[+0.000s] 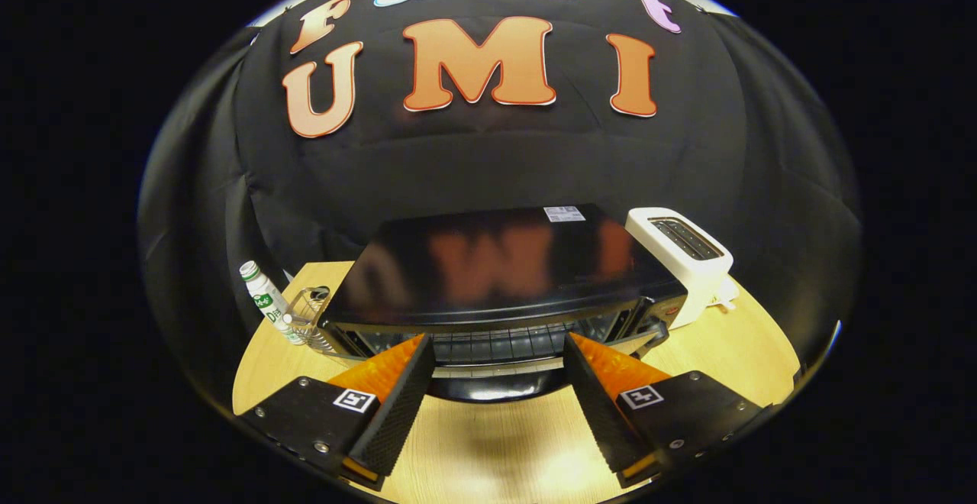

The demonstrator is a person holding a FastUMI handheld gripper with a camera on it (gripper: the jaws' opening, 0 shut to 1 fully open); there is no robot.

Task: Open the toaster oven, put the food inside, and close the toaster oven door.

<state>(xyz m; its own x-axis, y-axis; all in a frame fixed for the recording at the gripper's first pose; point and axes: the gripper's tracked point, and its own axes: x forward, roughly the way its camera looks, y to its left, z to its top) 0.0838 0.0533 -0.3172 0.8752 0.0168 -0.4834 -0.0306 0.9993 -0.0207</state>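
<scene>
Wooden surface (488,443) carries everything. At the far left a bottle (263,298) leans against a wire rack (309,321), which stands just beside the oven (496,275). The oven, black with a glossy top, sits in the middle; its door (496,382) looks lowered toward the fingers (the rack bars inside show behind it). The gripper (496,351) hangs just before it, fingers spread wide apart and holding nothing, their tips near the door's two ends. Right of the oven, touching or nearly so, stands a white toaster (683,256).
</scene>
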